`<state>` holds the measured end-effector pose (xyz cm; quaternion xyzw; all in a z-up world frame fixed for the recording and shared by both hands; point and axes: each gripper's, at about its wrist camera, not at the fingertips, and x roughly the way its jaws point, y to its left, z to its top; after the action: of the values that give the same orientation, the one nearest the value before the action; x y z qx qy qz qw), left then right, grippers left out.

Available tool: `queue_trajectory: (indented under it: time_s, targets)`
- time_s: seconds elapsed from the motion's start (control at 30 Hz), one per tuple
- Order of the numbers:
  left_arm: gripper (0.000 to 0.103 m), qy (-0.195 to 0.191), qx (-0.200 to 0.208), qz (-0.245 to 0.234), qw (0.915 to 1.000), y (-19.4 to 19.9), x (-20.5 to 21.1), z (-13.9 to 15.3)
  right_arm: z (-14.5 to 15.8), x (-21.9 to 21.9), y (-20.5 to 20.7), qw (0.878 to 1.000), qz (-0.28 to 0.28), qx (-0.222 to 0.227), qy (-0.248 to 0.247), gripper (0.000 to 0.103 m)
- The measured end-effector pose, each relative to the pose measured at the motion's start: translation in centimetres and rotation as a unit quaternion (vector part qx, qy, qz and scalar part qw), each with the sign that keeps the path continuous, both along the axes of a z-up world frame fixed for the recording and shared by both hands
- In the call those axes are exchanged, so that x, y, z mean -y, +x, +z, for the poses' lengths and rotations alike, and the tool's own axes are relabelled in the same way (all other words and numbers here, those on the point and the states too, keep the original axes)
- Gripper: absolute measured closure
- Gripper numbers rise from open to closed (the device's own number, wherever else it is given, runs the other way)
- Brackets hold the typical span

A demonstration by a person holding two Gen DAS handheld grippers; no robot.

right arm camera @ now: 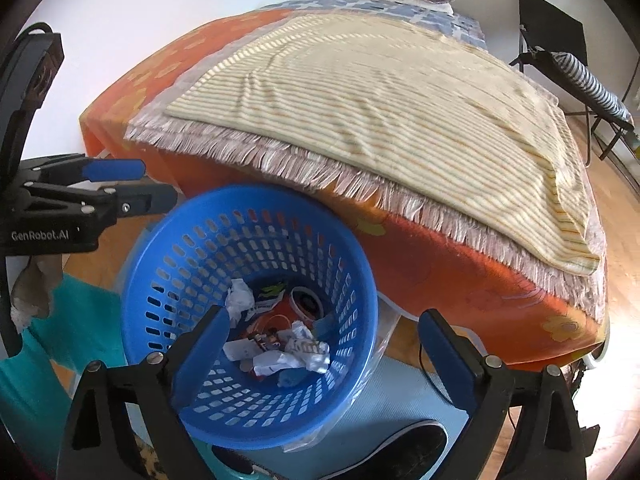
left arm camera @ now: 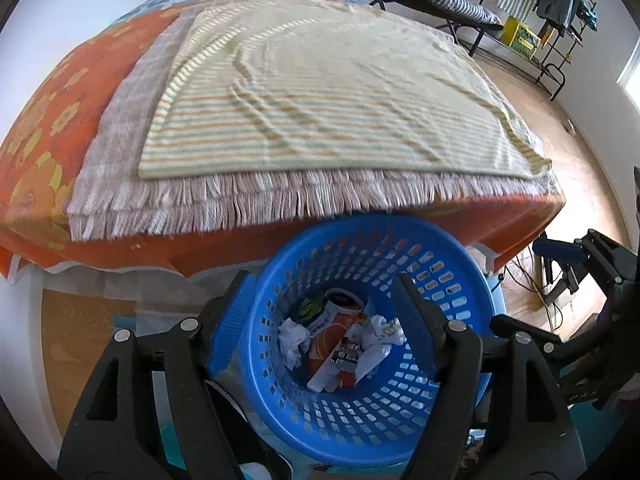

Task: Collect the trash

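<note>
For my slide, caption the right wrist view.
Open right gripper above round blue plastic basket of crumpled paper trash.

White lettering reading "GenRobot.AI" stands on the black body of the left gripper [right arm camera: 132, 188], seen at the left edge of the right wrist view. In the left wrist view, the black body of the right gripper [left arm camera: 560, 256] bears small pale characters near the right edge that look like "045", though they are too small to be sure of. The wrappers and packaging [right arm camera: 276, 344] in the blue basket [right arm camera: 168, 236] carry print, but none of it is legible.
</note>
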<state>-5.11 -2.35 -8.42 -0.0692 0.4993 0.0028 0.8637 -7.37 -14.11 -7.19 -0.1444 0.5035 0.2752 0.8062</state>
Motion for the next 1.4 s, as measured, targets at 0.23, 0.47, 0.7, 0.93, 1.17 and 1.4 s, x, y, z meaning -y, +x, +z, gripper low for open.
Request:
queue_trajectory:
  time_s: [0.23,0.47,0.7,0.93,1.17,1.4]
  targets:
    - [0.029,0.01,0.021,0.004,0.9997,0.6,-0.1,1.8,1.4,0.4,0.9,1.0,-0.013,0.012,0.02,0.006]
    - [0.029,0.015,0.065,0.01,0.9977,1.4,-0.3,5.0,4.2,1.1,2.5,0.997,-0.032,0.037,0.052,0.006]
    - [0.029,0.011,0.092,0.012,0.9956,2.7,-0.6,7.6,7.2,1.6,4.1,0.994,-0.045,0.075,0.07,0.006]
    - [0.029,0.032,0.117,0.019,0.9925,3.9,-0.9,9.7,9.1,2.9,6.3,0.989,-0.072,0.075,0.104,0.004]
    - [0.006,0.04,0.159,0.019,0.9863,5.0,-0.9,12.6,11.7,3.3,8.1,0.983,-0.09,0.115,0.113,0.0]
    - [0.002,0.04,0.182,0.032,0.982,5.9,-1.4,13.6,12.6,3.3,9.9,0.979,-0.101,0.133,0.121,0.0]
